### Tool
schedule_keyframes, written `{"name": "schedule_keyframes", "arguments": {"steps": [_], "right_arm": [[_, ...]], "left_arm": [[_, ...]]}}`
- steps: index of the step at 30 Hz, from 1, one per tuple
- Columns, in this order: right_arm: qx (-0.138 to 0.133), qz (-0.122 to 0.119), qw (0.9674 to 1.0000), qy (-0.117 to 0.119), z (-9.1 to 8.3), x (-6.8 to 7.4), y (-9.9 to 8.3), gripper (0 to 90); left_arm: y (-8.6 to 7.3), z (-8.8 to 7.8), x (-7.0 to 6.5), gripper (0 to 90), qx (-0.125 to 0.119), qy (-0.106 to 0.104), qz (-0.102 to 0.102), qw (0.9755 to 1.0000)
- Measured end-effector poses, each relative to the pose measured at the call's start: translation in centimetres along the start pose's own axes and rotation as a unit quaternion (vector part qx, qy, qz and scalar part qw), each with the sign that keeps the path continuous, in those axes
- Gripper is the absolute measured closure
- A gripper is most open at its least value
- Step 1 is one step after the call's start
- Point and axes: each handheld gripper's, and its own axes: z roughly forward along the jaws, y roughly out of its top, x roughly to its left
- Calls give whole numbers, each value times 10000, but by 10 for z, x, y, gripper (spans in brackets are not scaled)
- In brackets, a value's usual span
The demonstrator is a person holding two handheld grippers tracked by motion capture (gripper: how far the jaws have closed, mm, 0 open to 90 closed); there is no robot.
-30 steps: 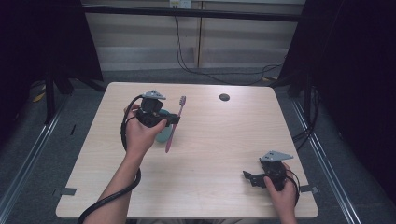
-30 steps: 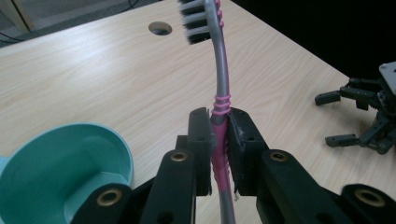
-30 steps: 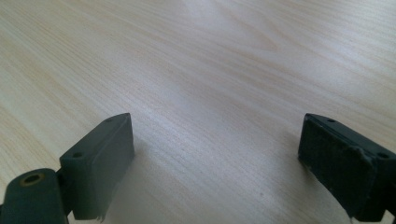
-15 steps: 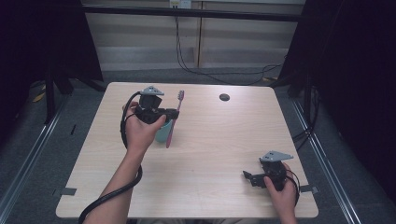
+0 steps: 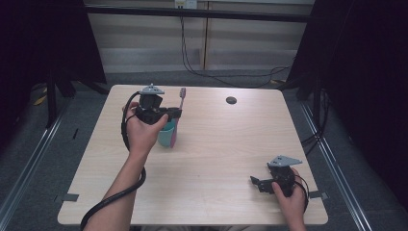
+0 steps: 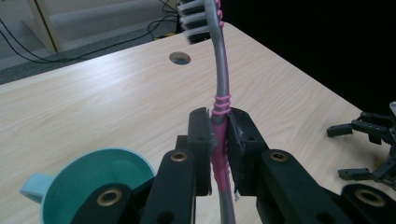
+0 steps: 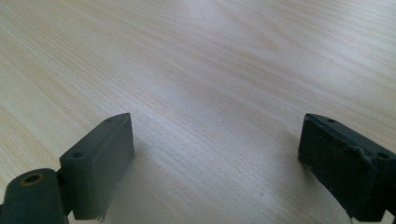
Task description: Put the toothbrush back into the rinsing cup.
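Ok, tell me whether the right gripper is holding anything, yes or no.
No: the right gripper has its jaws spread wide apart, with bare wooden table between them.

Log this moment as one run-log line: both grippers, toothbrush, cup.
left gripper: shut on toothbrush, bristles up | teal cup: upright on table, beside the jaws | right gripper: open, low over bare tabletop, near corner
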Motion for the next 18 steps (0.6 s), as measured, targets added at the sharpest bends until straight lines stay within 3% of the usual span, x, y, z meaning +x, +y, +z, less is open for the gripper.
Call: {"name": "schedule_keyframes", "arguments": {"steps": [18], "right_arm": [[-5,-6,10000,1,0,0,0,102]], "left_arm": [[6,1,7,807,-159,76,-28,9998]]}}
